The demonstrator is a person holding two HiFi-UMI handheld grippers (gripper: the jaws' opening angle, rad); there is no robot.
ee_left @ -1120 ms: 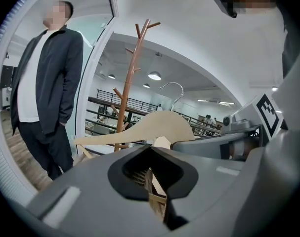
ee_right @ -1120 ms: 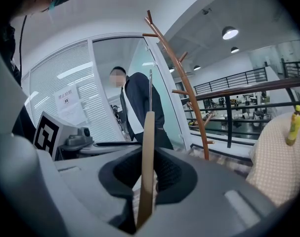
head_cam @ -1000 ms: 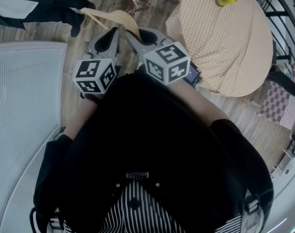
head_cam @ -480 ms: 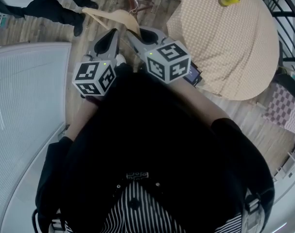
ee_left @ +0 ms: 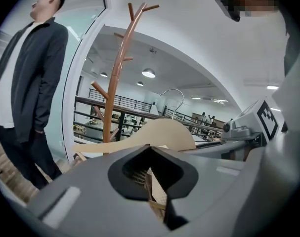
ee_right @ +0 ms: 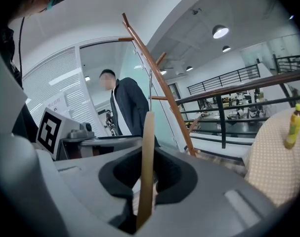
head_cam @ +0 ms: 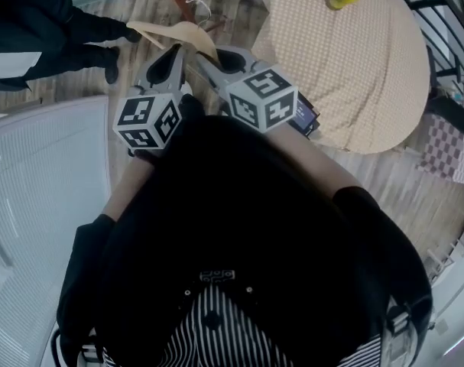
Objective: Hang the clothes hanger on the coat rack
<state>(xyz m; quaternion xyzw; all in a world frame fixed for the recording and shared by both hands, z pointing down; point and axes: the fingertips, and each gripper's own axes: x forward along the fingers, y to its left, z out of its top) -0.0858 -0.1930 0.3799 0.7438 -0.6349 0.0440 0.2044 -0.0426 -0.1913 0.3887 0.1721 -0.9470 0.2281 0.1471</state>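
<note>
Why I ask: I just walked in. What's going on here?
A person grips a wooden clothes hanger with both the left gripper and the right gripper, jaws closed on it. The coat rack stands ahead; the hanger is not on it yet. Another person stands beside the rack.

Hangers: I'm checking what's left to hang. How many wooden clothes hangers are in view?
1. The pale wooden clothes hanger is clamped by both the left gripper and the right gripper, near the brown branched coat rack. Others may lie outside the frames.
</note>
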